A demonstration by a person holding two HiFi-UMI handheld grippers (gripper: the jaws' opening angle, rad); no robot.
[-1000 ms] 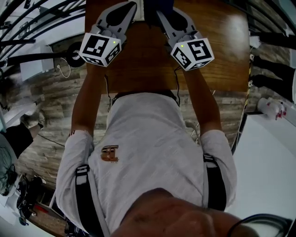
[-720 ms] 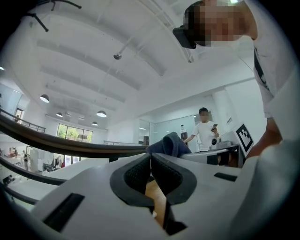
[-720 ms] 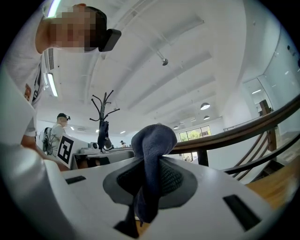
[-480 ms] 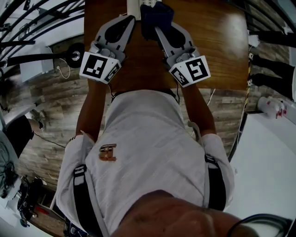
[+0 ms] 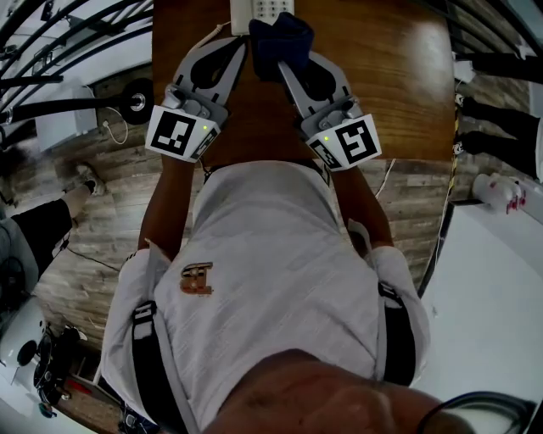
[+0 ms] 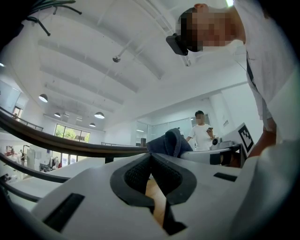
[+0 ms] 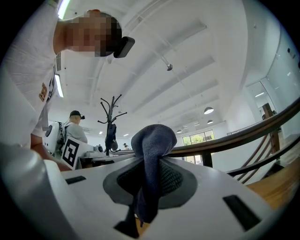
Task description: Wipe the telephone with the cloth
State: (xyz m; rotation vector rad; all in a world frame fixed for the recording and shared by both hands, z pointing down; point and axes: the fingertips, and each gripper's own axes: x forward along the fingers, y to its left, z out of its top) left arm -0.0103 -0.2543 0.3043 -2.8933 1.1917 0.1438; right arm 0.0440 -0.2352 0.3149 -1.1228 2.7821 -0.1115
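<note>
A white telephone point(image 5: 260, 8) lies at the far edge of the wooden table point(image 5: 399, 85), cut off by the top of the head view. My right gripper point(image 5: 283, 58) is shut on a dark blue cloth point(image 5: 280, 36), which bunches out past its tips just in front of the telephone. In the right gripper view the cloth point(image 7: 152, 140) hangs pinched between the dark pads of the right gripper point(image 7: 149, 165). My left gripper point(image 5: 240, 47) is beside it on the left, shut and holding nothing. In the left gripper view the left gripper point(image 6: 151, 157) has its jaws closed together, with the cloth point(image 6: 169, 142) to the right.
A thin white cord point(image 5: 212, 38) runs left from the telephone. Plank floor surrounds the table, with black railings point(image 5: 59, 34) at left. A white surface with a bottle point(image 5: 501, 195) is at right. A person's leg point(image 5: 42, 229) shows at left.
Both grippers have drawn back toward me along the table, the right one keeping the cloth. The telephone's near end now shows at the top edge of the head view.
</note>
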